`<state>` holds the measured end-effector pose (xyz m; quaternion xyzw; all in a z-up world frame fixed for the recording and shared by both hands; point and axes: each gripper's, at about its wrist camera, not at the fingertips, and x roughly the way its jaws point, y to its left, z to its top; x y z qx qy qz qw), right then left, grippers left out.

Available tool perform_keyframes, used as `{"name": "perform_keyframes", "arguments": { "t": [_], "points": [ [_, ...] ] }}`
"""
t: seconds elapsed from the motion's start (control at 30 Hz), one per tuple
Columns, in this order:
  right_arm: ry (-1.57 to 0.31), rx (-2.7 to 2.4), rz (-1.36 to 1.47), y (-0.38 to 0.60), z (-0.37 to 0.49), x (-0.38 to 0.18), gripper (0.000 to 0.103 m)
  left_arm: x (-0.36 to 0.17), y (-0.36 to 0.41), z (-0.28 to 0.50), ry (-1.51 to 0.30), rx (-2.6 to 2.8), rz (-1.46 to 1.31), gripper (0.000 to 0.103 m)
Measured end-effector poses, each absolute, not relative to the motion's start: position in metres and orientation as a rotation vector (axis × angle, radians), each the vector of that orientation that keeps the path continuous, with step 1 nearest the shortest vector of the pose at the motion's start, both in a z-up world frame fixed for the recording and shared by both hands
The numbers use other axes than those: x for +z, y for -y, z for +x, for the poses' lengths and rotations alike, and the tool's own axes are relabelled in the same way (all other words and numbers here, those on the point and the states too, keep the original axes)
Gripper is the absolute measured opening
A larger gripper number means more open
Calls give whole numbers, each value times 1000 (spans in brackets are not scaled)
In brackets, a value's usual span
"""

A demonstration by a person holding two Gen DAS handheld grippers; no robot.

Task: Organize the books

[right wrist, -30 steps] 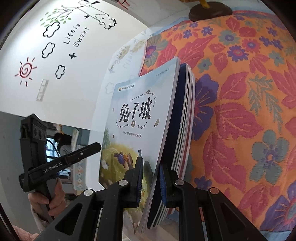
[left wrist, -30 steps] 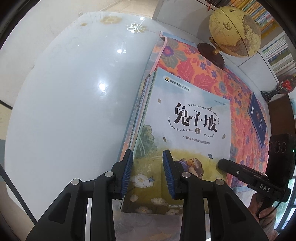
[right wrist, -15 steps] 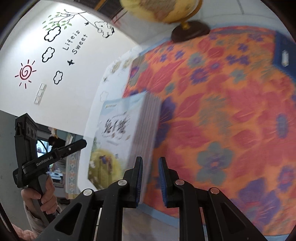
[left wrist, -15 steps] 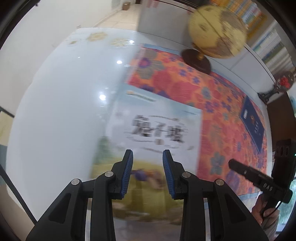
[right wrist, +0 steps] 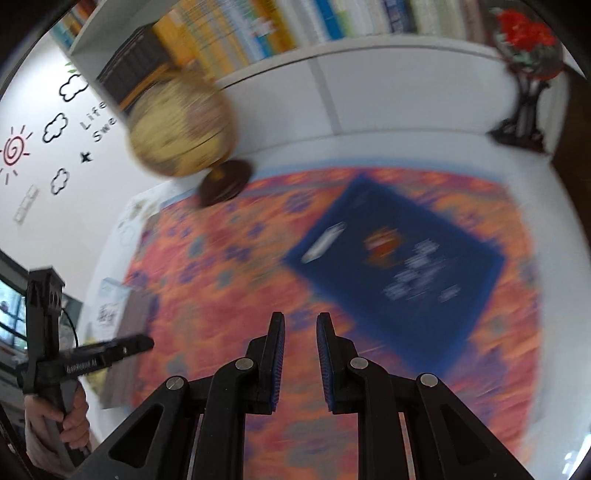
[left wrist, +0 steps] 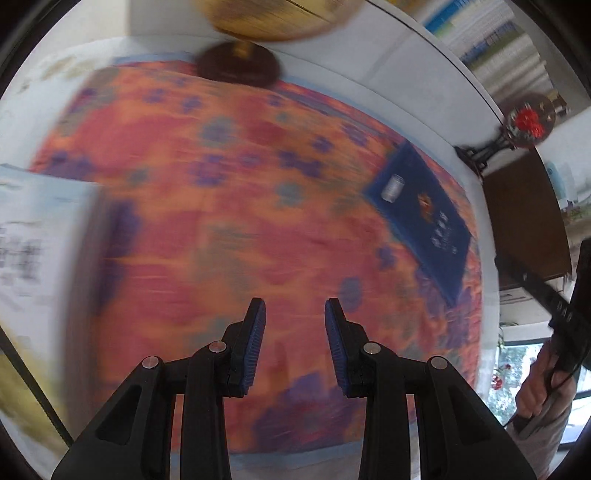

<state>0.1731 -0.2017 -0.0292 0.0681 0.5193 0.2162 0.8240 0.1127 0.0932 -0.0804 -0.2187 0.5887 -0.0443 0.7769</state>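
A dark blue book (left wrist: 421, 218) lies flat on the orange floral cloth (left wrist: 258, 206), right of and beyond my left gripper (left wrist: 295, 310), whose jaws stand apart over bare cloth. A stack of books (left wrist: 40, 236) with a pale illustrated cover sits at the far left. In the right wrist view the blue book (right wrist: 399, 266) fills the upper right, just past my right gripper (right wrist: 298, 325). That gripper is nearly closed with nothing in the thin gap. The stack (right wrist: 110, 306) is small at the left. Both views are motion-blurred.
A globe (right wrist: 181, 125) on a dark round base (left wrist: 238, 64) stands at the cloth's far edge. A red ornament (right wrist: 524, 29) on a black stand is at the back right, and a bookshelf (right wrist: 236, 33) lines the wall. A hand (right wrist: 55, 417) grips a handle at the left.
Both grippers have swept right, away from the pale-covered stack and towards the blue book. The stack has slid to the left edge of both views. Neither gripper's opening has changed.
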Motion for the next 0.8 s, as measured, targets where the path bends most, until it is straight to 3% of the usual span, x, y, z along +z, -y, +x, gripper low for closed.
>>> {"name": "perform_keyframes", "arguments": {
  "t": [0.13,0.37,0.6,0.73,0.8],
  "points": [
    [-1093,446,76,243,219,-42,23,-97,-34,137,-1277,-129,-498,30],
    [-1132,455,50,278,290,-90,23,-131,42,178,-1304,-171,-550,30],
    [-1232,500,23,281,322,-135,25,-132,52,194,-1272,-173,-536,31],
    [-1269,612,43,275,320,-137,54,-133,47,200,-1283,-201,-563,33],
    [-1268,609,-50,264,310,-134,55,-134,46,202,-1287,-216,-560,34]
  ]
}}
